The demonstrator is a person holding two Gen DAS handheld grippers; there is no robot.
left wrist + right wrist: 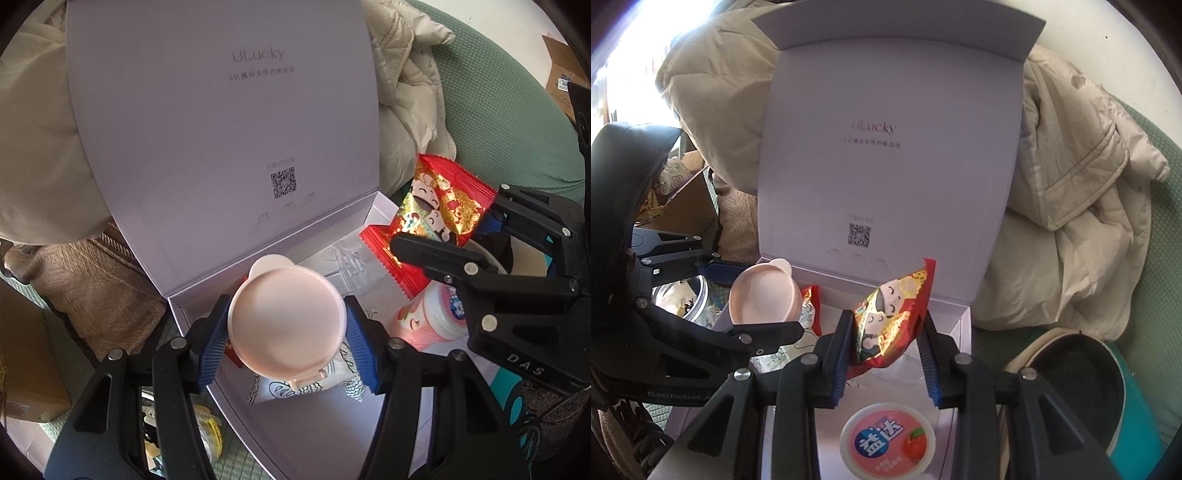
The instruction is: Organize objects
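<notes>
A pale lilac gift box (177, 306) stands open, its lid (221, 129) upright behind it. My left gripper (286, 314) is shut on a round pink case (284, 325), holding it over the box's left part; the right wrist view shows this case (764, 291) too. Over the box's right side, my right gripper (886, 321) is shut on a red snack packet (890, 314) printed with cartoon figures, which hangs tilted. Inside the box lie a pink gum tub (888, 441), a white patterned packet (343, 373), a clear plastic piece (347, 262) and another red packet (810, 295).
A beige padded jacket (1071, 221) is heaped behind and to the right of the box on a green cover (498, 110). A dark round item with a teal rim (1089, 387) sits at the right, a metal bowl (683, 299) at the left. Cardboard boxes (561, 74) stand further off.
</notes>
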